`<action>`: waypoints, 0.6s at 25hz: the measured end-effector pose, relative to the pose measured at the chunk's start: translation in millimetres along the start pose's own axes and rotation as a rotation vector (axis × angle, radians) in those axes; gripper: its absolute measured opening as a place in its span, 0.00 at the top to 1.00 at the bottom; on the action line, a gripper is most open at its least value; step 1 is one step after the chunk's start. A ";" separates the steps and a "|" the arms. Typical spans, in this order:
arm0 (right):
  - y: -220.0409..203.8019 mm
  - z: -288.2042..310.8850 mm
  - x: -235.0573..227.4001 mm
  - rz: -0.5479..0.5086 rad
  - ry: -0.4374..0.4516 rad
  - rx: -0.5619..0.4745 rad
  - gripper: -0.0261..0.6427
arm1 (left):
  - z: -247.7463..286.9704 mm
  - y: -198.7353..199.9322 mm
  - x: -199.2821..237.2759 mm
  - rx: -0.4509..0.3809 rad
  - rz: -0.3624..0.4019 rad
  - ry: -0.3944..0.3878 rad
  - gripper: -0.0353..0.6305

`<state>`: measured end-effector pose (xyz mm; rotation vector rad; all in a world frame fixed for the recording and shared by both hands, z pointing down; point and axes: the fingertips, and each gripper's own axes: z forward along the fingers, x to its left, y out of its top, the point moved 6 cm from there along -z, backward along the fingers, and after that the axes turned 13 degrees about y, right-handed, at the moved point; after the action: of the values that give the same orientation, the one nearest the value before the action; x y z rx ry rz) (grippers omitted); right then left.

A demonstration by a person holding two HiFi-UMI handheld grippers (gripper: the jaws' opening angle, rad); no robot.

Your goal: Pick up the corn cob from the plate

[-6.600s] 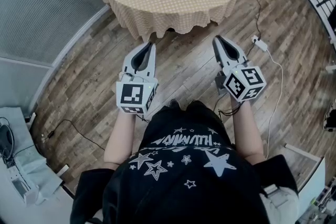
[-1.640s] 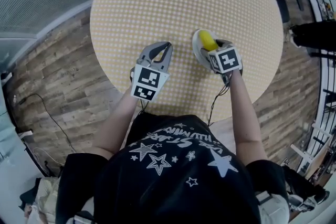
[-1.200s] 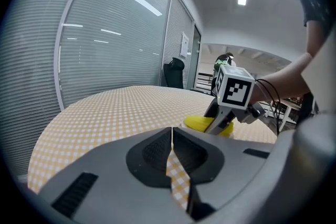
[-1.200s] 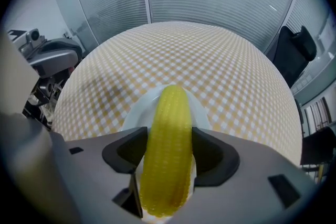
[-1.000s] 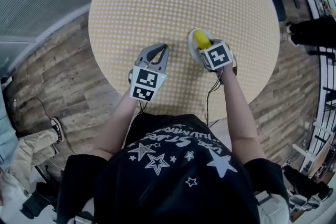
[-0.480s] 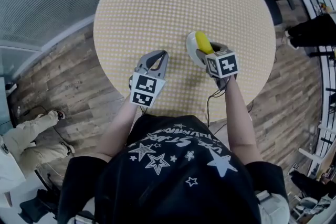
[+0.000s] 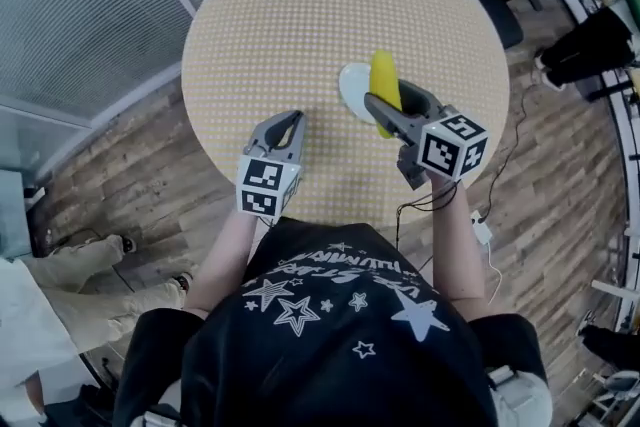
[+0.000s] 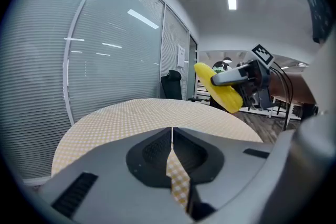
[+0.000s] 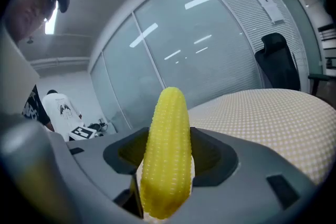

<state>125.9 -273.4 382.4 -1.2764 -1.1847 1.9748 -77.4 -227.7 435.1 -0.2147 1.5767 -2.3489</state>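
Left gripper (image 7: 294, 119): We read its jaws as closed tip to tip with nothing between them. It hangs over the near left part of the desk (image 7: 300, 15), well apart from the plate.

Plate (image 7: 352, 87): White, lying on the desk right of centre, nothing resting on it that we can see.

Corn cob (image 7: 383, 83): Held in the air between the jaws of the right gripper. In the head view it overlaps the right edge of the plate; the left gripper view shows it clear of the desk top.

Right gripper (image 7: 388, 97): Jaws set wide and clamped on the two sides of the corn cob, at its thicker half, the tapered tip pointing away from the gripper.

Handling: We judge the cob light and stiff. The kernel rows give the pads some bite, but the round, tapering body can pivot or slide toward its thin end.

Hold point: We advise gripping across the thick middle, never the tip.

Count: one corn cob, one plate, one desk, two grippers.
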 end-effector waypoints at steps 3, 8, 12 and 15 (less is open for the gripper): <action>9.5 -25.5 24.7 -0.006 0.055 -0.131 0.58 | -16.7 7.2 -10.8 -0.024 0.012 -0.004 0.92; 9.4 -70.2 61.1 -0.004 0.104 -0.259 0.58 | -48.3 15.0 -28.8 -0.057 -0.003 0.002 0.93; -11.0 -108.7 85.1 0.057 0.132 -0.340 0.58 | -79.3 14.3 -55.2 -0.070 -0.003 0.000 0.93; -44.4 -142.6 115.8 0.047 0.134 -0.361 0.58 | -122.0 3.8 -88.4 -0.095 0.020 0.003 0.93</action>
<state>202.2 -105.4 341.7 -1.5989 -1.5012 1.7252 -28.7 -92.9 388.4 -0.2150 1.6858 -2.2625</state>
